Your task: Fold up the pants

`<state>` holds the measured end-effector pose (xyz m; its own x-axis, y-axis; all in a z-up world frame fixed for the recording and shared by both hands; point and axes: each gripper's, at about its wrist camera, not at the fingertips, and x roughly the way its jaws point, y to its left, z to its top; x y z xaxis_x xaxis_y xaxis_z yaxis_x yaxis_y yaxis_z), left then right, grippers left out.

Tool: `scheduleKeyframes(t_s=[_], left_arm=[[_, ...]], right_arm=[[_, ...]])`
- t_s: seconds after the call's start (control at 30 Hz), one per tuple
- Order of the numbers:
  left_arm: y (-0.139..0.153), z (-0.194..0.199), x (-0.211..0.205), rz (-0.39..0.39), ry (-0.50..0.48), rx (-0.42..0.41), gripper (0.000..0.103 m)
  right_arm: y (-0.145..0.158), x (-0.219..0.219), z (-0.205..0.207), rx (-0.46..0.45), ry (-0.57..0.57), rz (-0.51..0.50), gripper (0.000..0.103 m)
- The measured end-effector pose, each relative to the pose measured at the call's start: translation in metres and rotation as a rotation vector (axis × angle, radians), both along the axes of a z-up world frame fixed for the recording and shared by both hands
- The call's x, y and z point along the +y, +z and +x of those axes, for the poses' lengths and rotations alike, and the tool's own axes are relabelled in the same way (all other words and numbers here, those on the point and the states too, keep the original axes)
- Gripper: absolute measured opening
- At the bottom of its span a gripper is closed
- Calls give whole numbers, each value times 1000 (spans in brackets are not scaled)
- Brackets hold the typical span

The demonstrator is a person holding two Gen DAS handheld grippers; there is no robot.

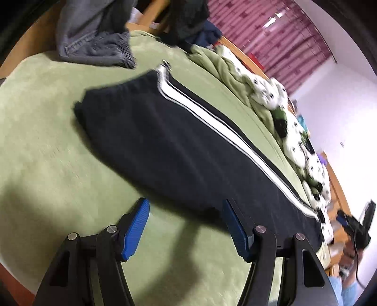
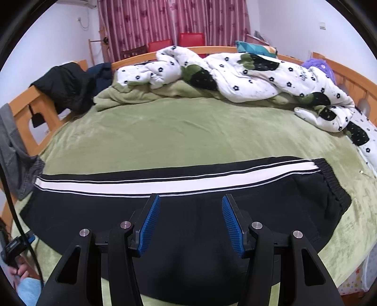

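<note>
Black pants with a white side stripe lie flat and lengthwise-doubled on the green blanket. My left gripper hovers open at their near edge, with nothing pressed between its blue pads. In the right wrist view the same pants stretch across the bed, with the stripe on the far side and the elastic waistband at the right. My right gripper stands open above their middle and holds nothing.
A white flowered quilt and a bunched green blanket lie along the far side. Grey pants hang at the bed's end beside dark clothes on the wooden frame. Red curtains are behind.
</note>
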<state>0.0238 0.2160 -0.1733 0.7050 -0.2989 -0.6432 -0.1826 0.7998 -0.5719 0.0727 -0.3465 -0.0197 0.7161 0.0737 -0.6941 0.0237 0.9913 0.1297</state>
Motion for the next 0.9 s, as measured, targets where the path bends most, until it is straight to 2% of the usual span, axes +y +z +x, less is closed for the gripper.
scheduleKeyframes(t_s=[0.17, 0.3, 0.4, 0.5, 0.53, 0.57, 0.67, 0.8, 0.9], left_arm=[[-2, 23, 33, -9, 121, 13, 59], [-1, 46, 50, -20, 173, 25, 59], [-2, 50, 63, -26, 226, 36, 51], [-7, 49, 82, -106, 284, 30, 46], [-7, 50, 84, -110, 296, 37, 40], [-7, 51, 85, -103, 303, 47, 32], [-1, 59, 82, -40, 298, 82, 21], [19, 64, 73, 49, 278, 74, 20], [44, 67, 56, 159, 253, 52, 19]], right_arm=[[-1, 9, -3, 5, -9, 52, 54], [-7, 11, -5, 18, -23, 59, 54], [-13, 8, -6, 34, -32, 75, 54], [-19, 6, -9, 49, -35, 51, 54], [-19, 6, -10, 50, -33, 39, 54], [-19, 5, -10, 49, -32, 36, 54], [-20, -1, -11, 47, -30, 50, 54], [-22, -6, -12, 59, -14, 62, 54], [-23, -6, -15, 57, 4, 47, 54]])
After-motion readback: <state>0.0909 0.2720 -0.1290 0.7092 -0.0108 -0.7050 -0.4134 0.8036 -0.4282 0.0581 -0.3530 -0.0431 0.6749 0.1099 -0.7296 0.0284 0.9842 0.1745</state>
